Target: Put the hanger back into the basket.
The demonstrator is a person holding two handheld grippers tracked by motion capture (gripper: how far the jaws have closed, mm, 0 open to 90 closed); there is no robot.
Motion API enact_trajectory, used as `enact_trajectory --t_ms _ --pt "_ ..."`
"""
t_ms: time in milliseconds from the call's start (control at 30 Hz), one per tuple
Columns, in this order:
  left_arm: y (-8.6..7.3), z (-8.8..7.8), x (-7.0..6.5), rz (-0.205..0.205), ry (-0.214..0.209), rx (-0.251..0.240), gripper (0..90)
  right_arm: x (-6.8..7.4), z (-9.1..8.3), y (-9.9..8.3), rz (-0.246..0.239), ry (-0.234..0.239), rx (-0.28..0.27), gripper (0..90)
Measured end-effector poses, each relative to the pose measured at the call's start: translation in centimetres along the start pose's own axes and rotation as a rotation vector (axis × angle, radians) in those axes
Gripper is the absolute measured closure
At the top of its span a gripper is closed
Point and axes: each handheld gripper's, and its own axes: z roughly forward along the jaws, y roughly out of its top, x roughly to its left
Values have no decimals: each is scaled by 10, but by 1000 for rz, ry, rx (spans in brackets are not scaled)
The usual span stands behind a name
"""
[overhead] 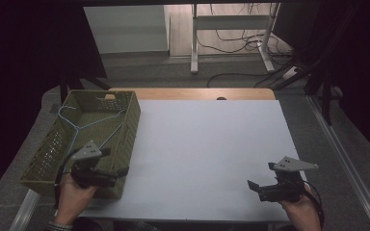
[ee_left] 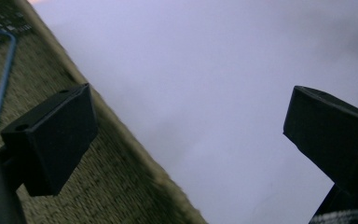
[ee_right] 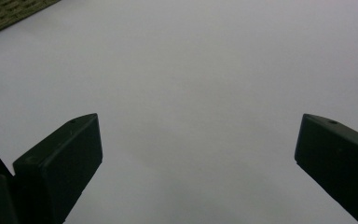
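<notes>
While held low at the near edge of the white desk (overhead: 207, 144), left tongs (overhead: 107, 174) released, jaws spread wide, resting against the near right wall of the olive woven basket (overhead: 127, 125). Right tongs (overhead: 262, 186) likewise released, jaws wide apart over bare desk, well apart from the basket. Left hand (overhead: 74, 192) and right hand (overhead: 301, 209) at the bottom edge. Farther in, blue wire hanger (overhead: 84, 126) lying inside the basket. Beyond, grey floor with cables (overhead: 231, 41) and white legs of another desk (overhead: 194, 43).
</notes>
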Motion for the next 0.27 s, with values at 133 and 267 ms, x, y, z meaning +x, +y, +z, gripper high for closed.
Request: enact_trajectory --t_ms 133,267 --pt "-3 3 -1 -2 -5 35 30 0 3 -2 -15 -9 12 3" --pt "-3 2 2 -29 -26 20 23 -1 4 -3 -21 -13 16 3"
